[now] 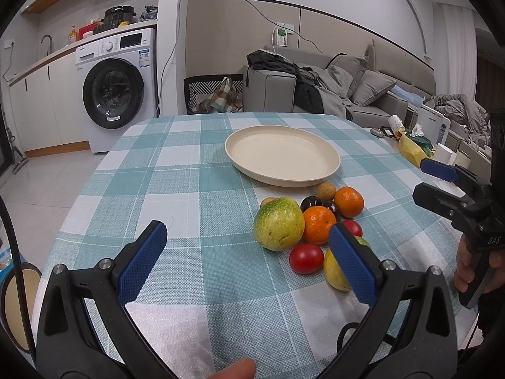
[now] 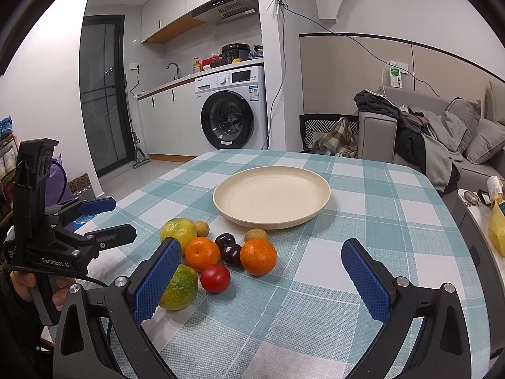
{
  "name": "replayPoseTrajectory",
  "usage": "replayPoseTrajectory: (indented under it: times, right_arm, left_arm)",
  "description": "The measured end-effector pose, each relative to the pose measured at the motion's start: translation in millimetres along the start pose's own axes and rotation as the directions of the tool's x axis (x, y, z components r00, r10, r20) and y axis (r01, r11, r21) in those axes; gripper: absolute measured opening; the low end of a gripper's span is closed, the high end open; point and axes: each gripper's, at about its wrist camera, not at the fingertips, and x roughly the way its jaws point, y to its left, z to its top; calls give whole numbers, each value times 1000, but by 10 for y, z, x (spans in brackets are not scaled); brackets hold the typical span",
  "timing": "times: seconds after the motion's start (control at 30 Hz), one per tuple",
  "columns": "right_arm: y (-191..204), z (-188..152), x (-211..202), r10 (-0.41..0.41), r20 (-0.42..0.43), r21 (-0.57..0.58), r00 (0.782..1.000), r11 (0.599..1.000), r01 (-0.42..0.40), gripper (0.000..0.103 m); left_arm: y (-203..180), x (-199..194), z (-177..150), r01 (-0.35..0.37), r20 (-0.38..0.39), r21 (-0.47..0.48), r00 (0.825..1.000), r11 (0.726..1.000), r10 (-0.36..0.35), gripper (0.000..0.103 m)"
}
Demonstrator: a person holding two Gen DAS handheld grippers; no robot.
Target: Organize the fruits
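A cream plate sits bare at the middle of the checked tablecloth. In front of it lies a cluster of fruit: a large green-yellow fruit, two oranges, red tomatoes, dark plums and small brown fruits. A second green-yellow fruit is partly hidden behind a finger in each view. My left gripper is open, left of the cluster. My right gripper is open, just behind it.
A side table at the right carries a yellow bag and white cups. A grey sofa stands beyond the table and a washing machine at the back left. The tablecloth drops off at rounded edges.
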Motion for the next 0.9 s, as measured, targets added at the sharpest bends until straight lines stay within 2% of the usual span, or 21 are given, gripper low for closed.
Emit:
replayPoseTrajectory:
  times: [0.53,0.9]
  right_arm:
    - [-26,6,19,-17,-7,11,1000,1000,17,103]
    - [-90,5,133,-35,-60,45,998,998,38,103]
  left_arm:
    - [-11,14,1,2,1,6,1000,1000,-2,102]
    - [19,-25,21,-12,0,7,1000,1000,12,102]
